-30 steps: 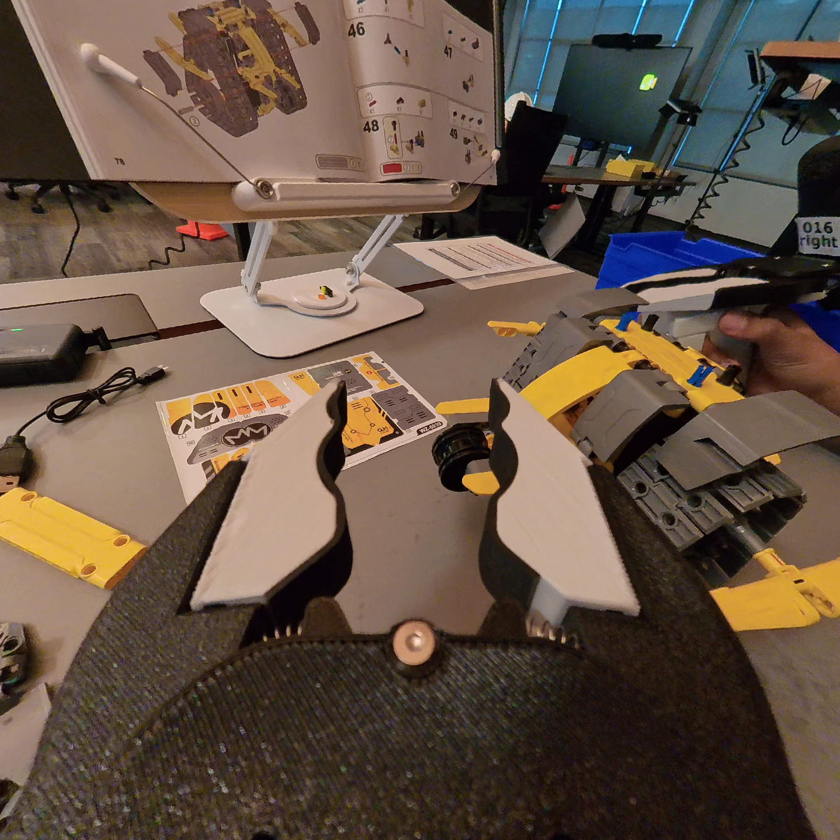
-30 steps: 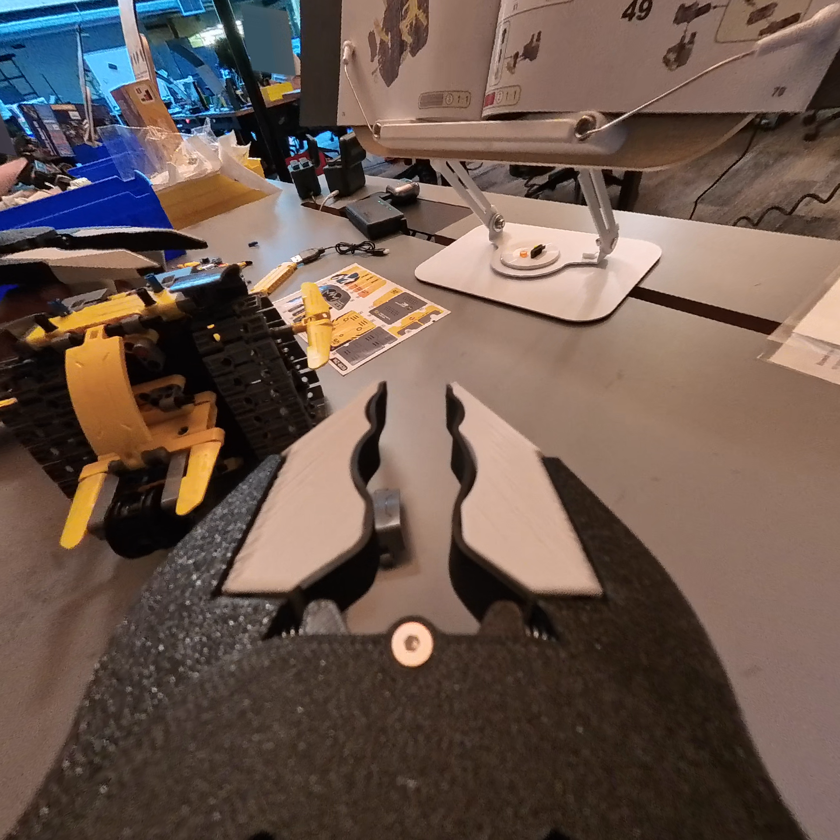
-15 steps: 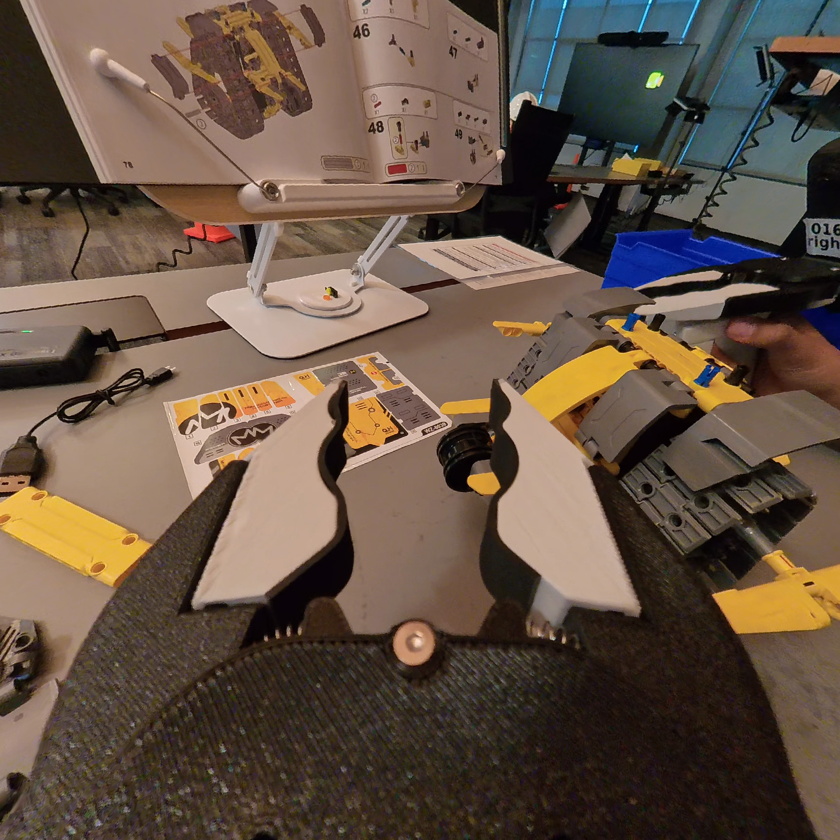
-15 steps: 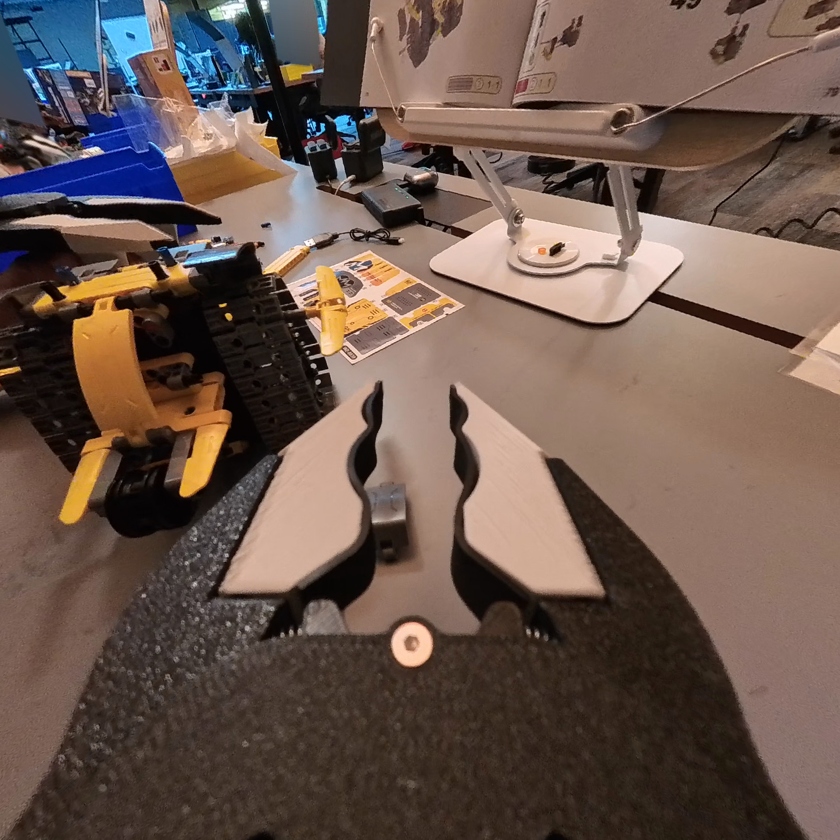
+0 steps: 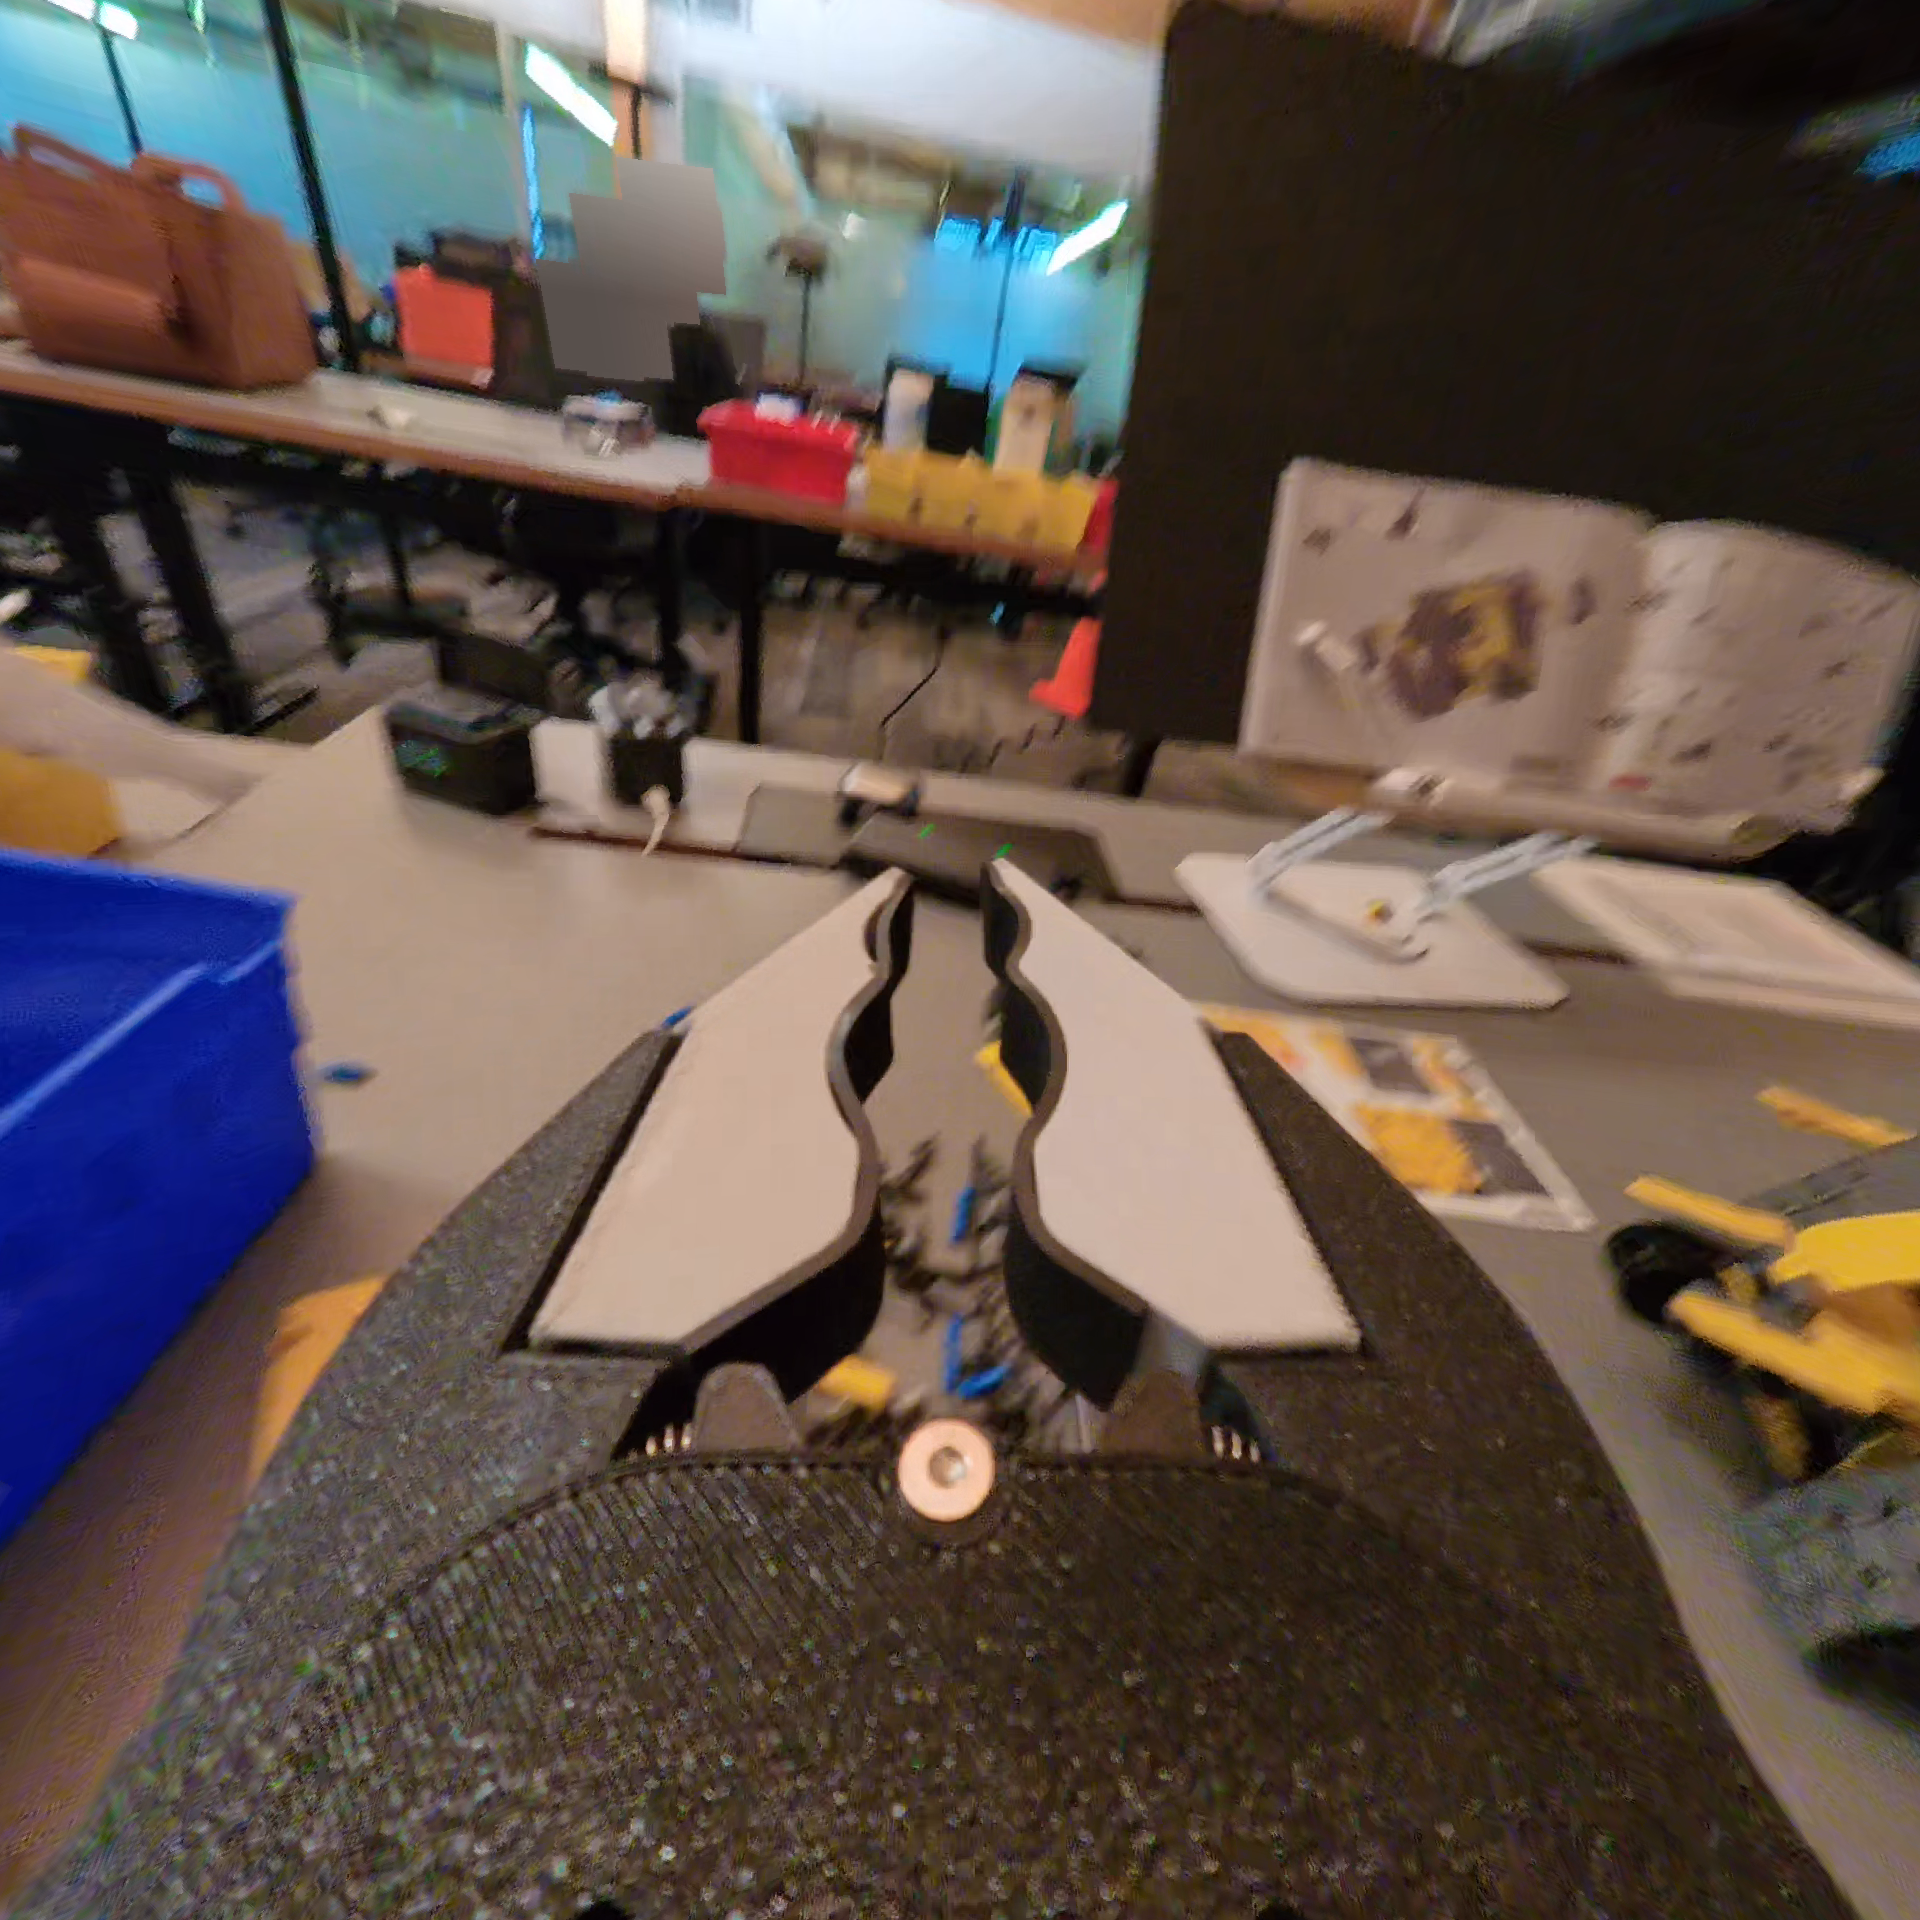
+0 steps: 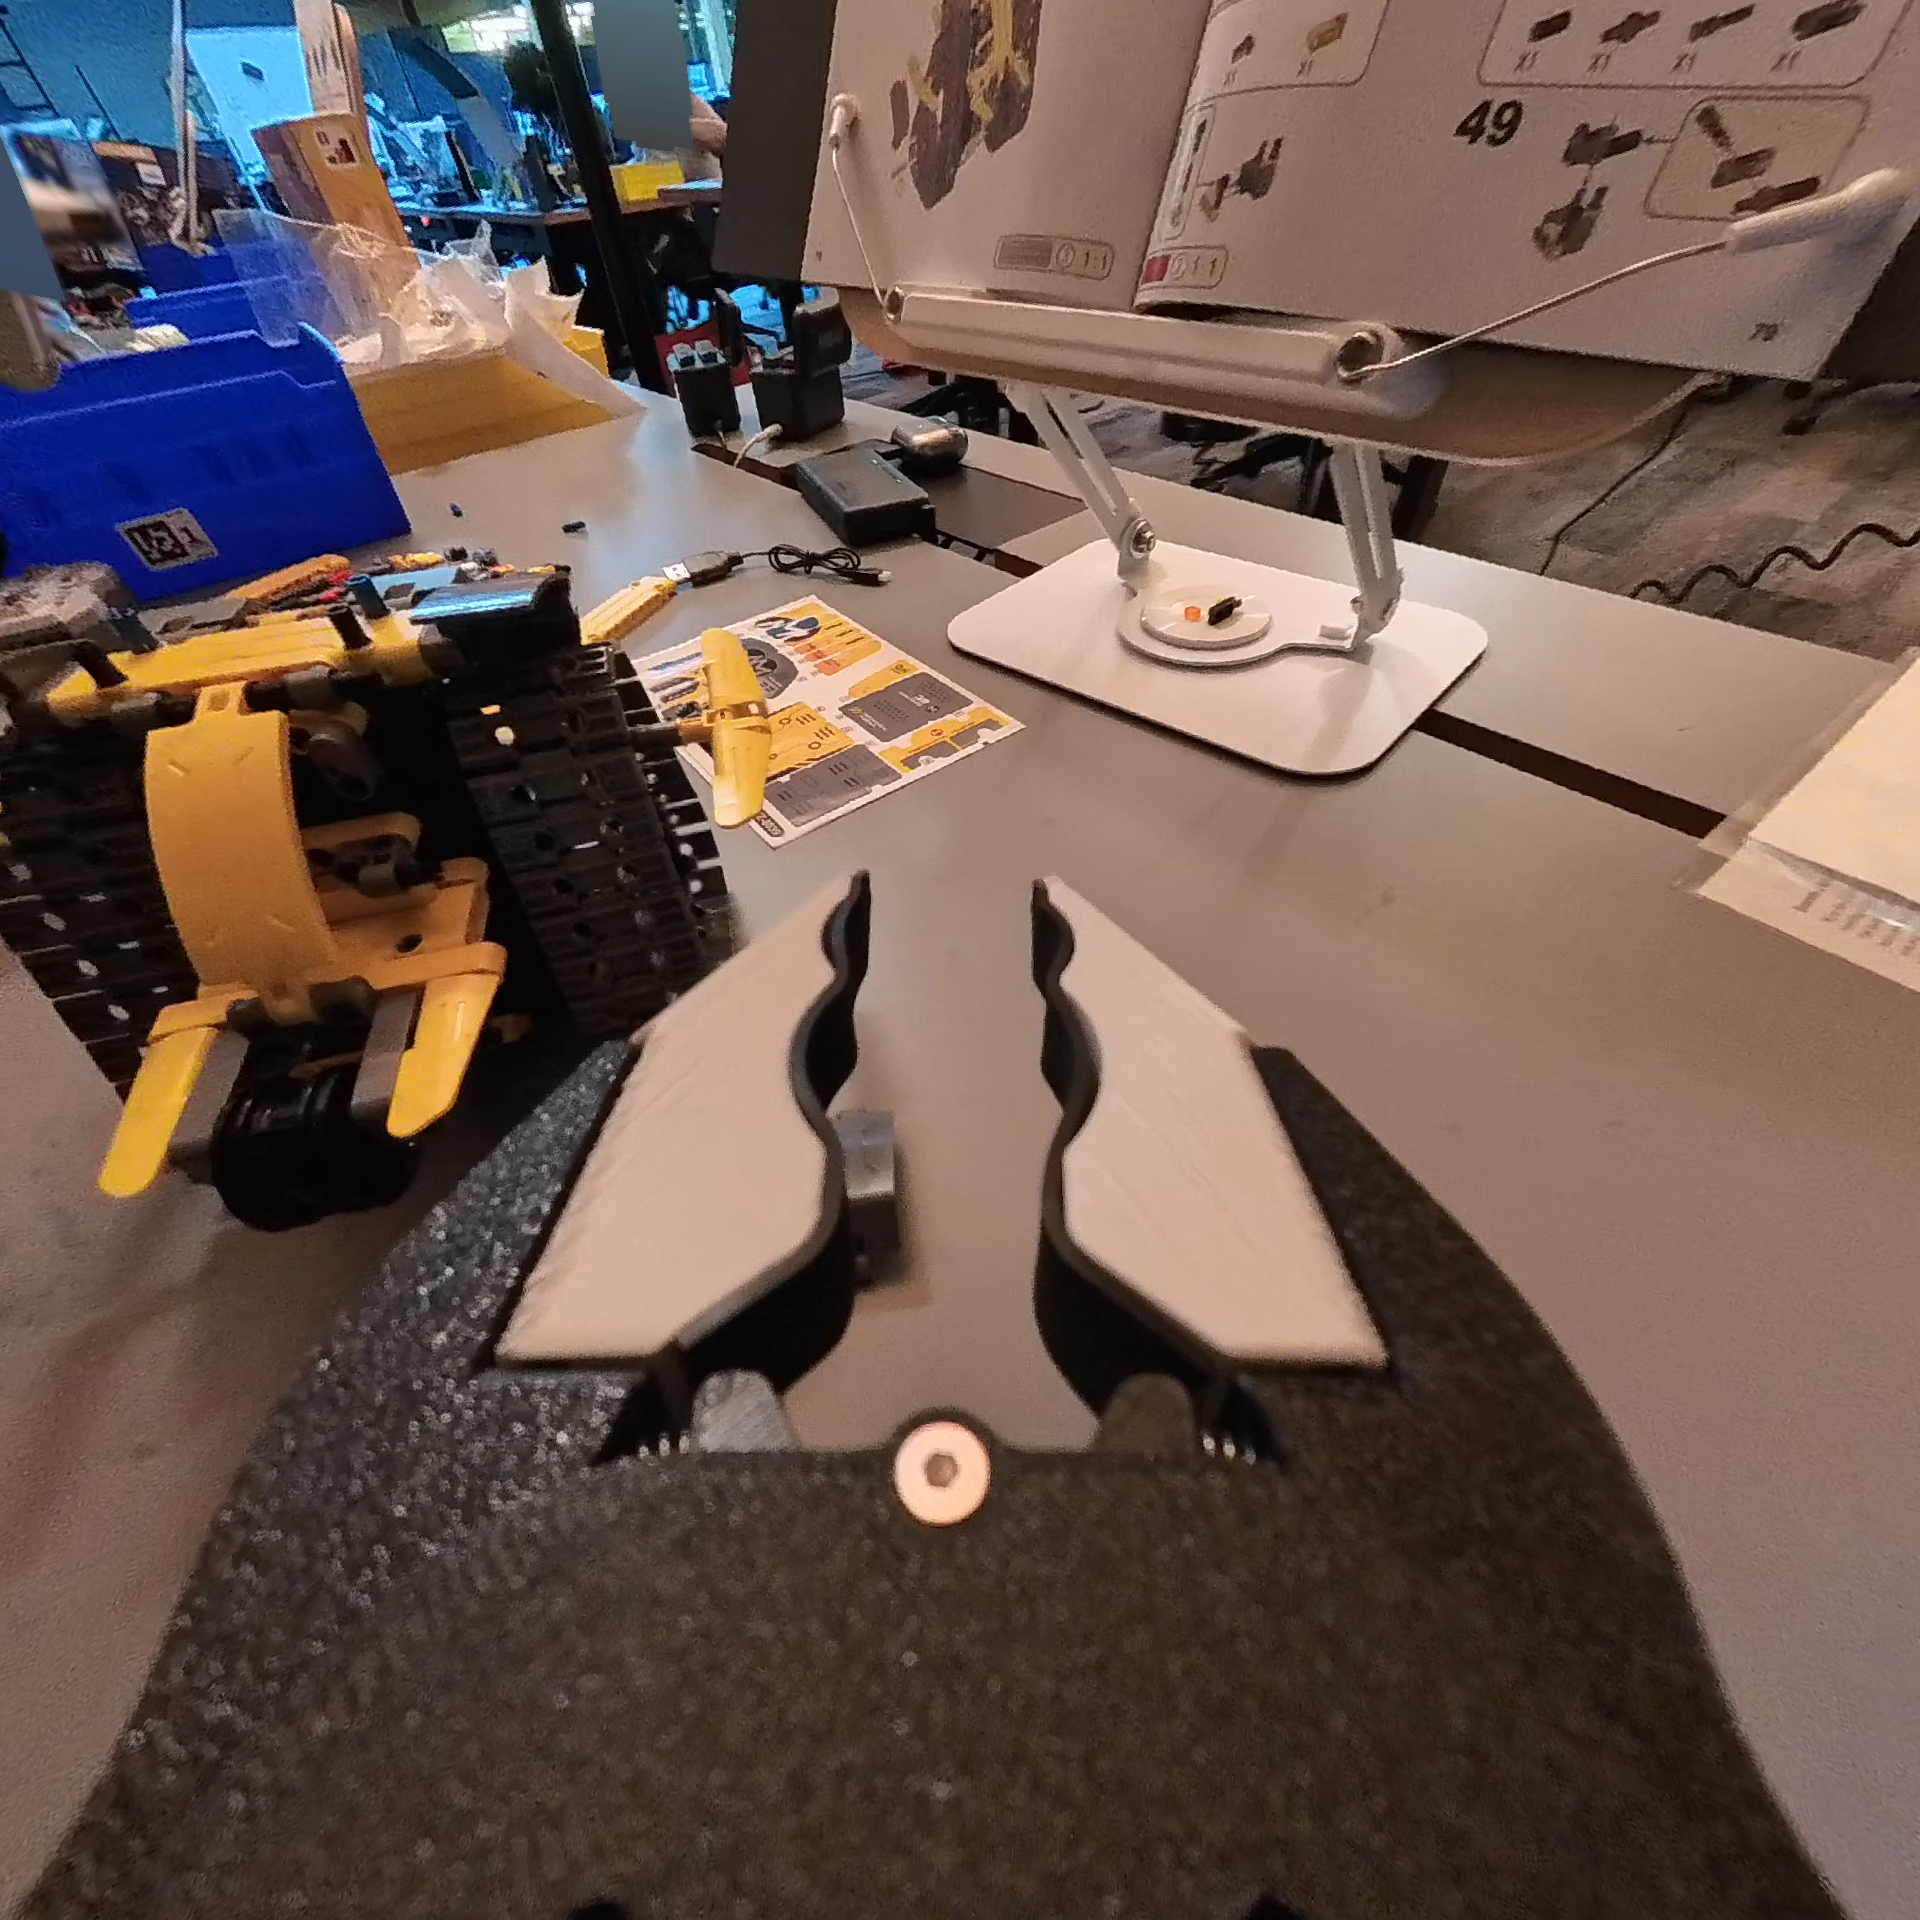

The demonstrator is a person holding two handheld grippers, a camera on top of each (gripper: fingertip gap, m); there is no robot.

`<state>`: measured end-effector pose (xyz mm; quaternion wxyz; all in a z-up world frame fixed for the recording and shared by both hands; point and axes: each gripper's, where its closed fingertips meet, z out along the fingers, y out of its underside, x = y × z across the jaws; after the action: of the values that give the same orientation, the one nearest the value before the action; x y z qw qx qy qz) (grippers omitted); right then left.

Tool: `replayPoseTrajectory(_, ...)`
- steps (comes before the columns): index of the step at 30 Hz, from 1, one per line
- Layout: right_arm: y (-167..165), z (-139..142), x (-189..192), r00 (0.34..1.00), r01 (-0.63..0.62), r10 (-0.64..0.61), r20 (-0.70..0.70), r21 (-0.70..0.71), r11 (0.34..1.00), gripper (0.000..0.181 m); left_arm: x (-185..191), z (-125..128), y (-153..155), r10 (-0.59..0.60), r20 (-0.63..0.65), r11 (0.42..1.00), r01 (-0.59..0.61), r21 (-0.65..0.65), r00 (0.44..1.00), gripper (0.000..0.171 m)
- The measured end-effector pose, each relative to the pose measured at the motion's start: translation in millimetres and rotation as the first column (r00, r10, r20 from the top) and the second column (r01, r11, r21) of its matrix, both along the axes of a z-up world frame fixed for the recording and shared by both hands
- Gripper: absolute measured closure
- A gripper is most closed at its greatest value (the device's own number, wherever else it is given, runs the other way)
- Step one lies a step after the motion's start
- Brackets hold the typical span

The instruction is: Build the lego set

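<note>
My left gripper (image 5: 945,881) is empty, with only a narrow gap between its fingers. It hangs over a scatter of small black and blue loose parts (image 5: 935,1205) on the grey table; this view is blurred. The yellow and black tracked brick model (image 5: 1787,1309) is at its far right. My right gripper (image 6: 951,894) is open just right of the same model (image 6: 312,810), above bare table. A small grey piece (image 6: 871,1153) shows against its left finger, clear of the right one. I cannot tell whether it lies on the table.
A blue bin (image 5: 125,1091) stands close on the left, also seen at the back left (image 6: 197,447). An open instruction book (image 6: 1351,135) rests on a white stand (image 6: 1247,665). A sticker sheet (image 6: 852,727), a cable (image 6: 779,561) and a paper sheet (image 6: 1849,831) lie around. The left gripper's tips are roughly 50 cm from the right gripper's.
My left gripper has swung left, away from the model towards the loose parts and blue bin, and its fingers have closed to a narrow gap. My right gripper has barely moved.
</note>
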<state>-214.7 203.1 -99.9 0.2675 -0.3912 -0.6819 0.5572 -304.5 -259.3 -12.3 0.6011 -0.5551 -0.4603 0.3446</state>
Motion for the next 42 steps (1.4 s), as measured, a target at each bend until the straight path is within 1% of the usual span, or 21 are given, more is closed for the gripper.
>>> replayPoseTrajectory(1,0.3,1.1,0.1,1.000,-0.001,0.001,0.000,-0.013,1.000,0.152,1.1,-8.6,-12.2,0.031,0.040,0.998,-0.029,-0.050,0.999,0.155)
replayPoseTrajectory(2,0.5,1.9,0.0,1.000,-0.002,0.002,0.000,-0.025,1.000,0.152,2.5,-16.1,-24.6,0.068,0.064,0.994,-0.062,-0.091,0.996,0.153)
replayPoseTrajectory(4,1.5,1.9,-0.5,1.000,-0.001,0.002,0.003,-0.042,0.999,0.152,5.8,-30.4,-48.5,0.138,0.110,0.983,-0.123,-0.138,0.984,0.153)
replayPoseTrajectory(5,2.3,0.8,-1.2,1.000,0.001,-0.001,0.006,-0.043,0.999,0.152,6.7,-39.4,-62.4,0.186,0.149,0.975,-0.164,-0.153,0.971,0.156)
replayPoseTrajectory(6,3.0,-0.7,-1.8,1.000,0.004,-0.004,0.010,-0.041,0.999,0.151,7.6,-50.8,-79.7,0.255,0.206,0.960,-0.221,-0.174,0.945,0.166)
replayPoseTrajectory(7,3.6,-2.1,-2.3,1.000,0.008,-0.007,0.013,-0.035,0.999,0.151,9.1,-60.7,-93.8,0.299,0.251,0.946,-0.252,-0.202,0.921,0.165)
replayPoseTrajectory(10,2.4,-2.1,-1.9,1.000,0.008,-0.007,0.011,-0.031,0.999,0.151,12.8,-77.4,-119.0,0.344,0.318,0.933,-0.284,-0.219,0.883,0.165)
replayPoseTrajectory(12,1.3,-1.1,-1.6,1.000,0.007,-0.007,0.008,-0.028,1.000,0.151,14.1,-86.0,-125.0,0.339,0.362,0.937,-0.279,-0.209,0.868,0.163)
replayPoseTrajectory(14,1.2,-0.3,-1.5,1.000,0.013,-0.013,0.001,-0.018,1.000,0.151,15.2,-90.0,-124.8,0.325,0.379,0.943,-0.267,-0.198,0.867,0.162)
replayPoseTrajectory(19,-0.1,4.3,-0.4,0.999,0.022,-0.022,-0.024,0.000,1.000,0.150,9.9,-90.3,-125.1,0.341,0.375,0.932,-0.258,-0.254,0.862,0.159)
replayPoseTrajectory(20,-0.5,5.2,-0.1,0.999,0.022,-0.022,-0.027,0.001,1.000,0.150,8.9,-89.9,-123.6,0.339,0.377,0.932,-0.253,-0.260,0.862,0.157)
replayPoseTrajectory(21,-0.8,5.9,0.2,0.999,0.022,-0.022,-0.030,0.003,1.000,0.150,8.5,-90.2,-122.1,0.339,0.382,0.932,-0.250,-0.265,0.860,0.150)
replayPoseTrajectory(24,-0.7,7.7,0.6,0.999,0.027,-0.027,-0.040,0.013,1.000,0.149,9.7,-93.5,-119.6,0.355,0.387,0.924,-0.256,-0.284,0.851,0.148)
replayPoseTrajectory(29,-1.1,8.8,1.1,0.999,0.026,-0.025,-0.045,0.014,1.000,0.149,22.0,-100.3,-113.7,0.344,0.404,0.925,-0.233,-0.299,0.847,0.146)
replayPoseTrajectory(31,-1.9,8.7,1.4,0.999,0.022,-0.022,-0.044,0.015,1.000,0.149,30.1,-98.3,-110.2,0.325,0.403,0.930,-0.211,-0.302,0.856,0.147)
replayPoseTrajectory(34,-2.9,7.8,1.5,0.999,0.021,-0.020,-0.044,0.022,1.000,0.149,48.7,-93.4,-95.5,0.248,0.411,0.947,-0.130,-0.294,0.878,0.148)
replayPoseTrajectory(35,-3.0,7.5,1.4,0.999,0.022,-0.020,-0.044,0.025,0.999,0.149,57.3,-93.8,-89.3,0.219,0.423,0.951,-0.095,-0.294,0.880,0.147)
replayPoseTrajectory(37,-3.1,7.5,1.3,0.999,0.023,-0.022,-0.046,0.031,0.999,0.149,77.1,-97.9,-76.9,0.169,0.454,0.951,-0.024,-0.309,0.875,0.139)
replayPoseTrajectory(40,-4.8,7.6,1.8,0.999,0.017,-0.016,-0.047,0.033,0.999,0.149,103.8,-110.5,-62.8,0.138,0.467,0.926,0.053,-0.374,0.873,0.133)
replayPoseTrajectory(42,-6.9,6.6,1.9,0.999,0.011,-0.010,-0.045,0.034,0.999,0.149,116.6,-124.6,-67.6,0.194,0.476,0.882,0.059,-0.467,0.858,0.133)
